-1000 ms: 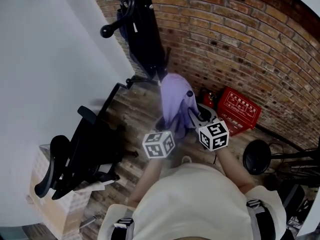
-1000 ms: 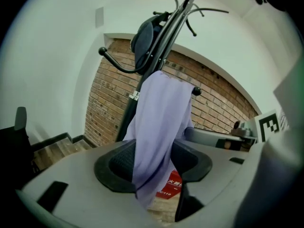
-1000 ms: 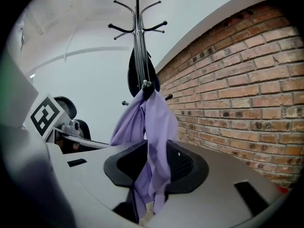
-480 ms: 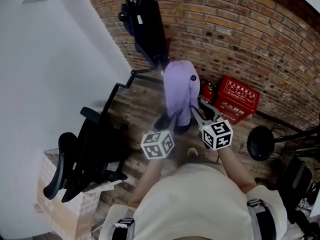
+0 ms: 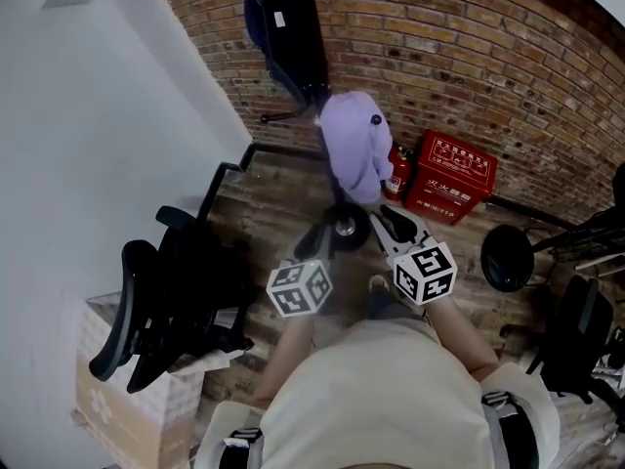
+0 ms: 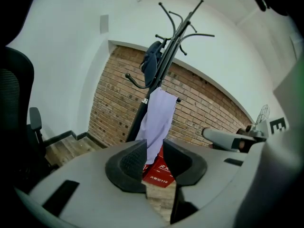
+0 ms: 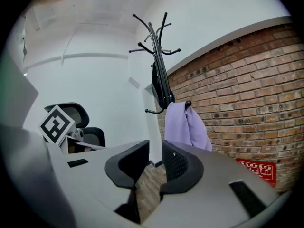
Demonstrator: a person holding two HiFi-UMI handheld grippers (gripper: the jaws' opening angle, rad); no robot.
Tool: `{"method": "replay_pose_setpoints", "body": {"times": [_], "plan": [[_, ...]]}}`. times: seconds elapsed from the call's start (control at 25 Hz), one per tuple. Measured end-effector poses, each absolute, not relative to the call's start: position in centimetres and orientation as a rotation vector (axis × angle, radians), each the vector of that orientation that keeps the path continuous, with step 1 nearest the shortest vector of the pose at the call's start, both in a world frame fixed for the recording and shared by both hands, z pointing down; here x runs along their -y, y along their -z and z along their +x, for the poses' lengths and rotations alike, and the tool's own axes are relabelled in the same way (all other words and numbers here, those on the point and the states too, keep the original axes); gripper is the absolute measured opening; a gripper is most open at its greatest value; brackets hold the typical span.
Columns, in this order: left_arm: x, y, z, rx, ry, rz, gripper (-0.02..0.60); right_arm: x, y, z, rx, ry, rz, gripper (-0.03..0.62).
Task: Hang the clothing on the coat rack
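At upper centre of the head view, we list one lilac garment hanging from a coat rack hook, before the brick wall. Left tool, right tool: released, jaws just closing partway, nothing between.

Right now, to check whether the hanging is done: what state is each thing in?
coat rack: upright
purple garment: hanging from a lower hook
dark garment: hanging higher up
left gripper: empty, fingers apart, just been closing
right gripper: empty, fingers apart, just been closing
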State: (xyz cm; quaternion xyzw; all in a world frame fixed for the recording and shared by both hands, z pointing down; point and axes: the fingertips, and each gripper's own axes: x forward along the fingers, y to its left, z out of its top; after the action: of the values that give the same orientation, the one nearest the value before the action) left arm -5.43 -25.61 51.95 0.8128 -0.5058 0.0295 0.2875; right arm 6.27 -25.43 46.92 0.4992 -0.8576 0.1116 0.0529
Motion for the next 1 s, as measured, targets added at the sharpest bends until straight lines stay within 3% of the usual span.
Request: {"method": "replay_pose_setpoints", "body": {"times": [1.0], "plan": [[13.1, -50.8, -11.8, 1.399, -0.119, 2.254, 0.035, 12.4, -45.6, 0.7, 2.625, -0.234, 1.582, 0.009]]}}
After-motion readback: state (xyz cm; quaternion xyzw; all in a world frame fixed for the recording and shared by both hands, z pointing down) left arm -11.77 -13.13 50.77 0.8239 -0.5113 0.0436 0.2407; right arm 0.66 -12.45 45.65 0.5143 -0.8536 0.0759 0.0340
